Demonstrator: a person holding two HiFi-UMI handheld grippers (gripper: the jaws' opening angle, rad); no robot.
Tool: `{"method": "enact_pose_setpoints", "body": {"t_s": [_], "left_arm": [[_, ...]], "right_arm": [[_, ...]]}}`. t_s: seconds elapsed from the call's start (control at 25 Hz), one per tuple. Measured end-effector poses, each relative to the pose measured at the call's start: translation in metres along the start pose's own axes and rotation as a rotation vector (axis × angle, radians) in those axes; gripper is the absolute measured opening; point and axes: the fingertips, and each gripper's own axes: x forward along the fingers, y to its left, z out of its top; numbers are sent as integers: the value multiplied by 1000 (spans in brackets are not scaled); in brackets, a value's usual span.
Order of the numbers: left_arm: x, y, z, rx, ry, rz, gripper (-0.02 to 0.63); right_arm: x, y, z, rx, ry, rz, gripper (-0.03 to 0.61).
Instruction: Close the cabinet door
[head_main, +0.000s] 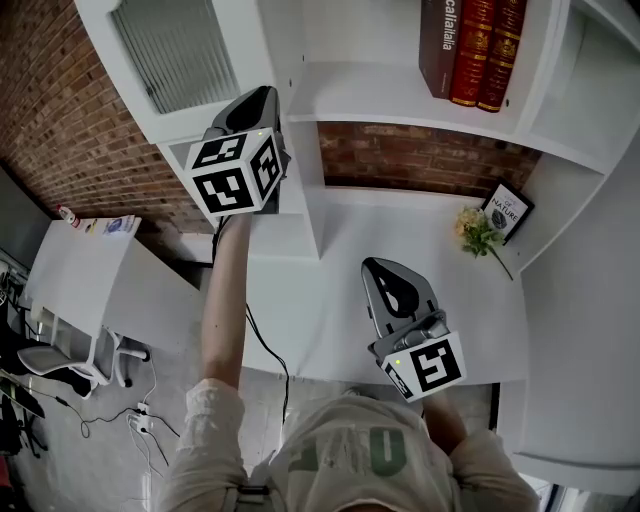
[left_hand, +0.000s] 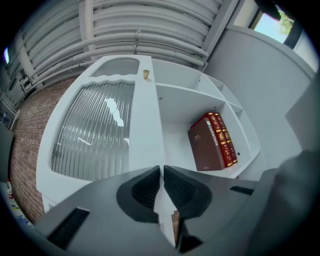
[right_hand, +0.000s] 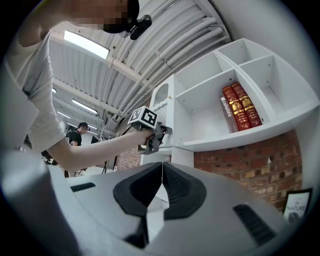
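The white cabinet door (left_hand: 145, 125), with a ribbed glass pane (left_hand: 95, 130) and a small brass knob (left_hand: 146, 74), stands swung out to the left of the open shelves. My left gripper (left_hand: 162, 167) is shut, with only a sliver between the jaws. Its tips point at the door's white edge strip, and I cannot tell whether they touch it. The head view shows that gripper (head_main: 262, 95) raised beside the door (head_main: 175, 50). My right gripper (right_hand: 162, 164) is shut and empty, low over the white counter (head_main: 340, 250).
Dark red books (head_main: 472, 45) stand on the upper shelf. Yellow flowers (head_main: 478, 232) and a small framed card (head_main: 507, 211) rest at the counter's back right. A white desk (head_main: 75, 270) stands down at the left. Another person (right_hand: 77, 132) is in the background.
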Motion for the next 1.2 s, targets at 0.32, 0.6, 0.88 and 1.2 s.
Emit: {"method": "enact_pose_setpoints", "body": {"t_s": [0.32, 0.6, 0.88, 1.2], "left_arm": [[0, 0, 0, -13, -23, -4, 32], [-1, 1, 1, -29, -42, 1, 32], [-15, -7, 3, -19, -78, 18, 34], [-57, -64, 46, -78, -245, -113, 33]], "right_arm": [[5, -1, -2, -1, 6, 7, 17], [2, -3, -2, 0, 12, -5, 17], [-7, -9, -1, -2, 18, -24, 17], [-17, -18, 12, -23, 4, -63, 17]]}}
